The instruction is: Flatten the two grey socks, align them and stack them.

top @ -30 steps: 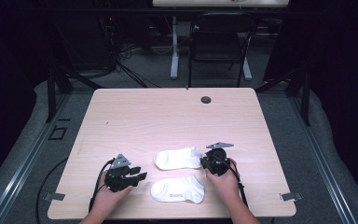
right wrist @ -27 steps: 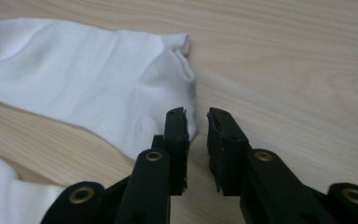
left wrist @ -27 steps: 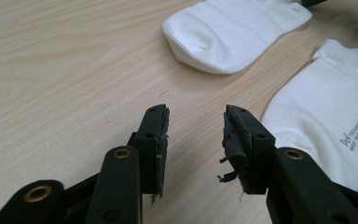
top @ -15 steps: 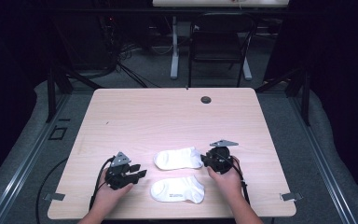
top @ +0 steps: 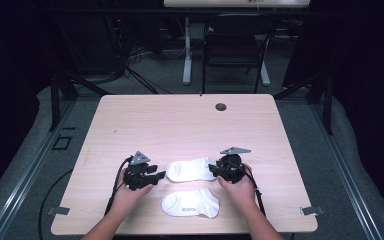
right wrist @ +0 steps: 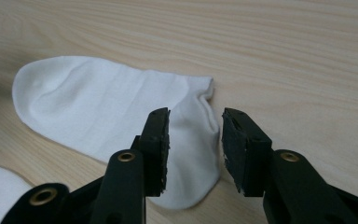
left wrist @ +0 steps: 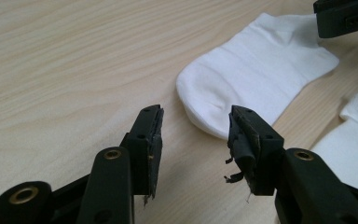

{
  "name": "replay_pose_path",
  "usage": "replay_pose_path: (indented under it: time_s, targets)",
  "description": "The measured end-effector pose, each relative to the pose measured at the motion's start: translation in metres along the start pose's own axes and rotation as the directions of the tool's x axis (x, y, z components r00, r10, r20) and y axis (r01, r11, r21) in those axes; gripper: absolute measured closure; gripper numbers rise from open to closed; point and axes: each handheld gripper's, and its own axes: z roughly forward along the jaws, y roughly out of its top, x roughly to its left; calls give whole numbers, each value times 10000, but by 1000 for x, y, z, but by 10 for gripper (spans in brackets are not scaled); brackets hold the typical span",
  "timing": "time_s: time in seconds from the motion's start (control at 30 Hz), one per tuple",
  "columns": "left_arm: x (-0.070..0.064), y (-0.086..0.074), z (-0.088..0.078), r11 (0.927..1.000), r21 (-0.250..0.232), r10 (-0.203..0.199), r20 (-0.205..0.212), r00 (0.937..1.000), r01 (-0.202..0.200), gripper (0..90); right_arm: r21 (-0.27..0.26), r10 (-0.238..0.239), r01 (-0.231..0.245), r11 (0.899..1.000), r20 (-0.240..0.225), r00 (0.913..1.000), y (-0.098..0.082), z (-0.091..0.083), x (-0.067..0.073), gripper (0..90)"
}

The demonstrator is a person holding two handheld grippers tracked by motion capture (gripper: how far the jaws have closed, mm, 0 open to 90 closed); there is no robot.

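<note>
Socks, two white ones, lie flat on the wooden bench [top: 190, 120] near its front edge, and we have a gripper at each end of the farther one. That farther sock [top: 190, 169] rests with its rounded toe toward our left and its cuff toward our right. The nearer sock [top: 190, 204] lies just in front of it, apart from it, with grey print on its side.

Our left gripper [top: 156, 175] sits low at the toe end. In the left gripper view its jaws stand apart, having just opened wider, and the toe of the farther sock [left wrist: 256, 74] lies just ahead of the gap, not between the pads. An edge of the nearer sock [left wrist: 354, 140] shows at that view's right.

Our right gripper [top: 214, 170] is at the cuff end. In the right gripper view its jaws have also just been opening, and they stand apart over the cuff of the farther sock [right wrist: 102, 107], whose cloth shows in the gap; the pads are not pressing on it.

A small dark round fitting [top: 221, 106] sits near the bench's far edge, well apart from the socks.
</note>
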Motion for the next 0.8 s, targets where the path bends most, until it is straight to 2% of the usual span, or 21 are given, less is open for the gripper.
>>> replay_pose_path:
  time_s: [0.13,0.3,0.5,0.6,0.67,0.8]
  targets:
    - [1,3,5,9998,12,-186,-3,9998,186,514,130,-87,87,9999,-24,10000,0,1,0,704]
    - [0,9,7,9996,-48,-275,-88,9996,274,514,245,-324,321,9992,125,9994,-2,-2,2,859]
    - [-4,15,11,9998,-107,-164,-110,9998,163,534,140,-416,416,9990,-21,9991,-7,-3,4,871]
    - [-5,18,16,9998,160,-105,-197,9998,108,548,103,-249,250,9996,-71,9997,-8,-4,2,871]
    - [-5,18,17,9998,116,-164,-241,9996,167,552,163,-402,402,9991,-29,9992,-9,-5,2,871]
    - [-3,17,21,9993,364,-71,-403,9992,85,561,150,-531,530,9985,44,9986,-12,-7,3,872]
